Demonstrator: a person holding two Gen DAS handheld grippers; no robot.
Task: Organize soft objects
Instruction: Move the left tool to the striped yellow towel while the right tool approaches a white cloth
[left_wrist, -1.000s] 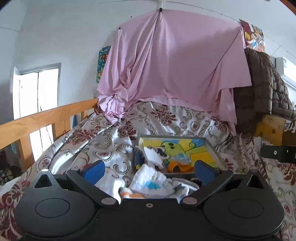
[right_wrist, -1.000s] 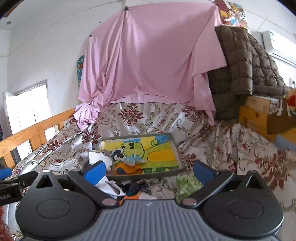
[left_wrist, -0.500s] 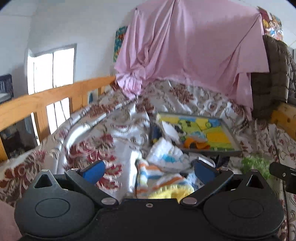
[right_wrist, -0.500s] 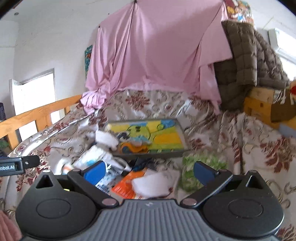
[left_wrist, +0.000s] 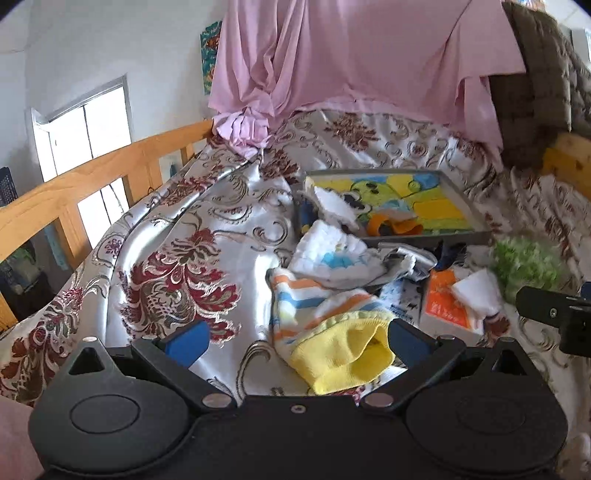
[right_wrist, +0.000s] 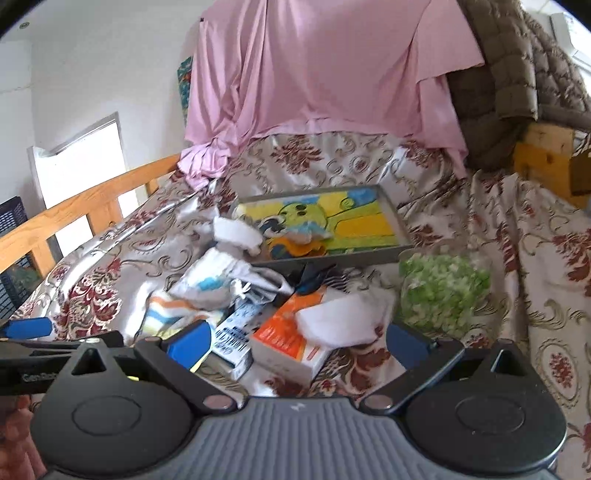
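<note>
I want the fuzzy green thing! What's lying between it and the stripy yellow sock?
An orange-and-white box with a white cloth on it, and a blue-printed white carton. The right wrist view shows this best.

The left tongs stand wide open, blue-padded fingers spread apart and low over the bed, nothing clamped between them. The right tongs are likewise spread wide, their blue pads holding nothing. In the right wrist view the left tongs' finger shows at the left edge, so the two sit side by side.
</note>
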